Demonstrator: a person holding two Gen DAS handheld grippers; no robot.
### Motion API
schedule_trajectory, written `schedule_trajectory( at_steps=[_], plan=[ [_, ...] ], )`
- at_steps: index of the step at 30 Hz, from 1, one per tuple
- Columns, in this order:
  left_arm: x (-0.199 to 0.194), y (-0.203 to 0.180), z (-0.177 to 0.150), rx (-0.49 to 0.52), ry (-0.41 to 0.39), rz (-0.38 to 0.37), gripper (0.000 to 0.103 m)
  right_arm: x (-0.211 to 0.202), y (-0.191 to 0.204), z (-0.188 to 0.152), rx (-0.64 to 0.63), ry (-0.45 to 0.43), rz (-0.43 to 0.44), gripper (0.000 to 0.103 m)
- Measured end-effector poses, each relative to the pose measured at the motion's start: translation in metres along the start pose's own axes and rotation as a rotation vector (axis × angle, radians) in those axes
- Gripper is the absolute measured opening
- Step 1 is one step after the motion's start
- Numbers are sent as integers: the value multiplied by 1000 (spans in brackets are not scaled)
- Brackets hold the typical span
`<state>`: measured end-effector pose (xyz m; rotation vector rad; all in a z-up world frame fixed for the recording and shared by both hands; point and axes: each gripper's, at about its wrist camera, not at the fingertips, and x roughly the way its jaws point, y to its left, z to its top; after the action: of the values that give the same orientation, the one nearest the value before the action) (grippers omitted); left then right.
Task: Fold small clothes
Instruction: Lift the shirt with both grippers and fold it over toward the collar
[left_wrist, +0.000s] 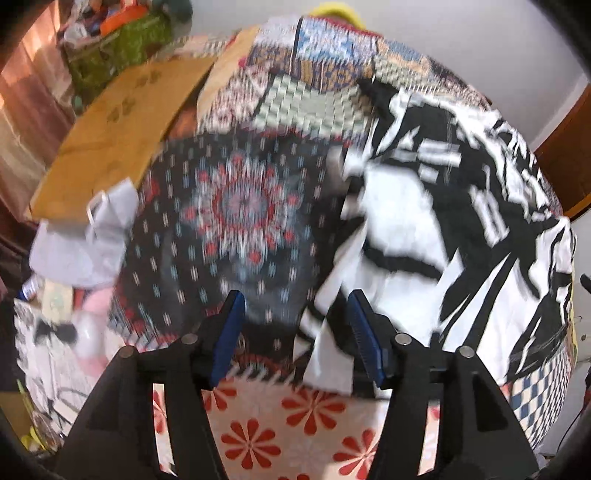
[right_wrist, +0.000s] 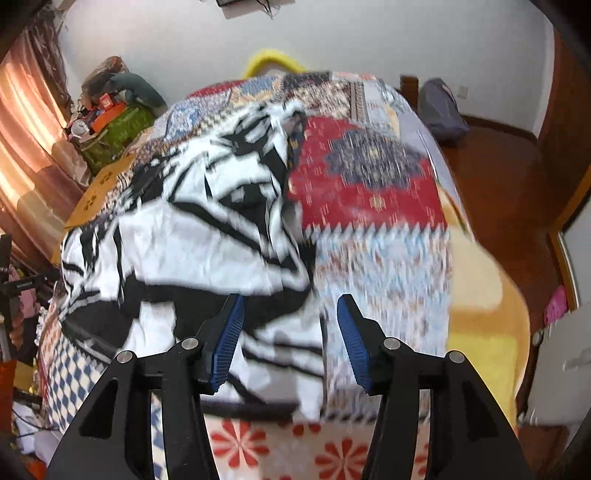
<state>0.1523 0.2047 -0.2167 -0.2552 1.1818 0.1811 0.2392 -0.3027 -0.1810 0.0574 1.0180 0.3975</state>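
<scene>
Black-and-white shirt (right_wrist: 207, 236) spread on patchwork bed cover (right_wrist: 369, 192), under left gripper (left_wrist: 295, 325) and right gripper (right_wrist: 290, 332); both half-wide, holding nothing.

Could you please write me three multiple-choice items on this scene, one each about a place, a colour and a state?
1. Where does the black-and-white garment lie?
A. on the patchwork bedspread
B. on a bare wooden floor
C. on a hanger

2. What colour are the pads on the fingers?
A. red
B. blue
C. yellow

3. How does the left gripper stand?
A. clamped on a book
C. shut on nothing
B. open, its pads pinching nothing

Key: 1 A, the quilt shows all round the garment. 2 B, both views show ribbed blue pads. 3 B, a clear gap lies between the pads, with cloth below.
</scene>
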Motion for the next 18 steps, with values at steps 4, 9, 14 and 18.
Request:
schedule_trajectory(
  at_steps=[4, 9, 14, 18],
  plan=[
    [20, 4, -18, -27, 62, -22, 58, 13, -6, -22, 42, 60, 10, 49],
    [27, 8, -29, -91, 48, -47, 58, 32, -7, -39, 83, 118, 42, 49],
    [22, -1, -37, -76, 18, -72, 32, 39, -7, -41, 107, 103, 61, 43],
    [17, -14, -36, -43, 14, -81, 8, 37, -6, -39, 105, 103, 73, 9]
  ],
)
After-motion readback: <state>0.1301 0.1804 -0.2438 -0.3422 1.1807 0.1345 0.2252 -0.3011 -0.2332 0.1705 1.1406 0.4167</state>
